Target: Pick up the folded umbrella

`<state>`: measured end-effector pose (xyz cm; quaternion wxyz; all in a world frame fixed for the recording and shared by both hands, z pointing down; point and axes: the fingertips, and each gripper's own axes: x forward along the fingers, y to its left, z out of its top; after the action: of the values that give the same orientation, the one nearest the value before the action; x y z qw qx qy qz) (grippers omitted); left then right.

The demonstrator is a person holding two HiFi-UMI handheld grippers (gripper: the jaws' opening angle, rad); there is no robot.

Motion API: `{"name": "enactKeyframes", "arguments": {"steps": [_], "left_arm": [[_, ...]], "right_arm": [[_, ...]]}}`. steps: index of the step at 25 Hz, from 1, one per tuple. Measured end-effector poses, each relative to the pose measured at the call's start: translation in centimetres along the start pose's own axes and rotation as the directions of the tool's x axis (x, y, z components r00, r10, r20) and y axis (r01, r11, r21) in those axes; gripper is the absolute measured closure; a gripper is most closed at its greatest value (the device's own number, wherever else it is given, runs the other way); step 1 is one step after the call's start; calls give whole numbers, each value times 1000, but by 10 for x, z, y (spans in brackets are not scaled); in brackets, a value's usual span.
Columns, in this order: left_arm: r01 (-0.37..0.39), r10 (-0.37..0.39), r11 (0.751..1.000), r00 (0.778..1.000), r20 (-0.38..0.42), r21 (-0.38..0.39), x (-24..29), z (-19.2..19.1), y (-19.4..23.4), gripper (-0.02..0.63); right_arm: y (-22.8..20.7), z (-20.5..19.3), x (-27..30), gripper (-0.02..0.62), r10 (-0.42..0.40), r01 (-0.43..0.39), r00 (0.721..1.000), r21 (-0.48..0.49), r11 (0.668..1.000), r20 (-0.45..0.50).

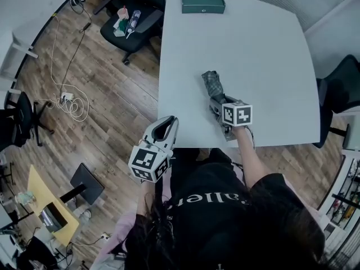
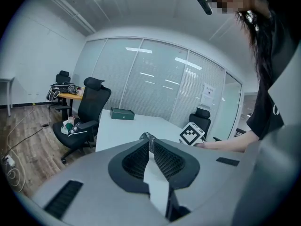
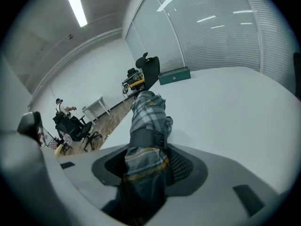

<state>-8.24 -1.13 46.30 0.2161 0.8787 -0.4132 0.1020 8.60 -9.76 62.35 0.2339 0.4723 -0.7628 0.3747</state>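
Observation:
The folded umbrella [image 1: 212, 83], grey plaid with a dark strap, lies lengthwise between the jaws of my right gripper [image 1: 218, 103], which is shut on it. In the right gripper view the umbrella [image 3: 148, 114] fills the space between the pads of the right gripper [image 3: 148, 147], and its free end points out over the white table [image 3: 225, 107]. My left gripper [image 1: 167, 121] hovers at the table's near edge, left of the umbrella, its jaws shut with nothing in them. From the left gripper [image 2: 149, 144] I see the umbrella's tip [image 2: 146, 136] and the right gripper's marker cube [image 2: 192, 133] beyond.
A dark green box [image 1: 202, 1] rests at the far edge of the white table [image 1: 270, 55]. A black office chair [image 1: 132, 24] with small items on its seat stands far left; another chair [image 1: 343, 86] is at the right. Cables [image 1: 67, 100] lie on the wooden floor.

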Motion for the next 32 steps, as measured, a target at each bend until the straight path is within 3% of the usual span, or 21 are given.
{"name": "enactKeyframes", "arguments": {"steps": [4,13,25,32], "left_arm": [[52,-52,998,999,-9,18,3,2,-4,572],[134,-133,990,991,-23,42,11,-2,-24,572],[134,-133,989,991,-13,64,11,-4,-57,572],[129,-130,988,991,6,84,4,-8,-105,572]], "right_arm": [[22,6,-29,373,40,-44,997,55,998,73],[51,15,-86,373,75,-92,979,82,992,188],[62,1,-142,373,112,-130,965,63,990,237],[54,-27,-196,374,136,-159,953,64,985,272]]}}
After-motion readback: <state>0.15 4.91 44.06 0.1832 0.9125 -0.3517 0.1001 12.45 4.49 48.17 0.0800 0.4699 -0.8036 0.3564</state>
